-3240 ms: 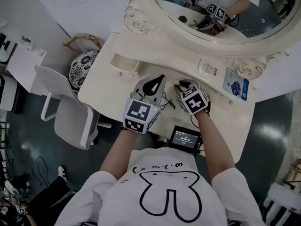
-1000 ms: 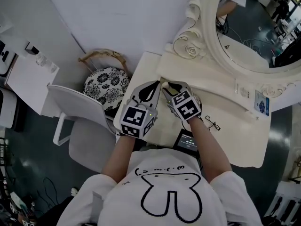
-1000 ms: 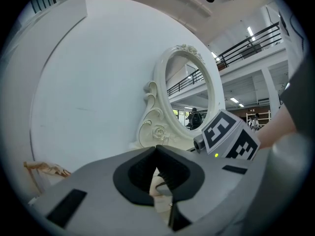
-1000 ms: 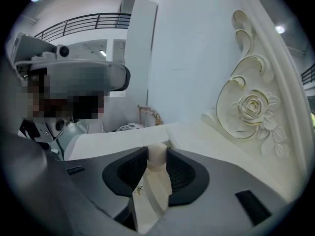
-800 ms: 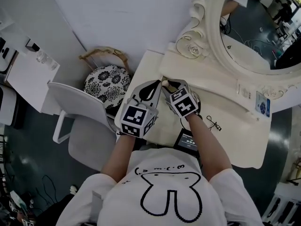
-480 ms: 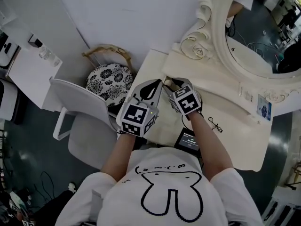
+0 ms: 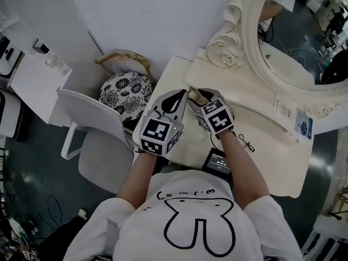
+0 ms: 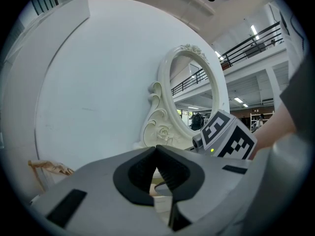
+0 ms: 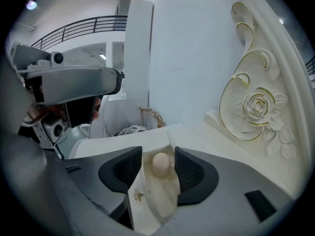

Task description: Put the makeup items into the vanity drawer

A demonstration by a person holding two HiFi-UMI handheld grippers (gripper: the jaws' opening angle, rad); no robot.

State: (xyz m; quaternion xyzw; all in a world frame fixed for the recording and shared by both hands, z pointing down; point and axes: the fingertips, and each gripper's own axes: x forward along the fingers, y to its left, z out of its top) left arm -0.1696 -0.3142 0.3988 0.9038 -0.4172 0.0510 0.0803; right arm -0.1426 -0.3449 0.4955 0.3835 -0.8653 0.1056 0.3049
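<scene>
Right gripper view: right gripper (image 9: pixel 158 152) just spread open around, perhaps, a sponge (image 9: pixel 160 165)

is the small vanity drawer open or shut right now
Open: the drawer is pulled out with its inside showing, and a beige egg-shaped sponge lies in it.

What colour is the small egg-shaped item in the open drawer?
The egg-shaped item is pale beige; the right gripper view shows it best.
</scene>
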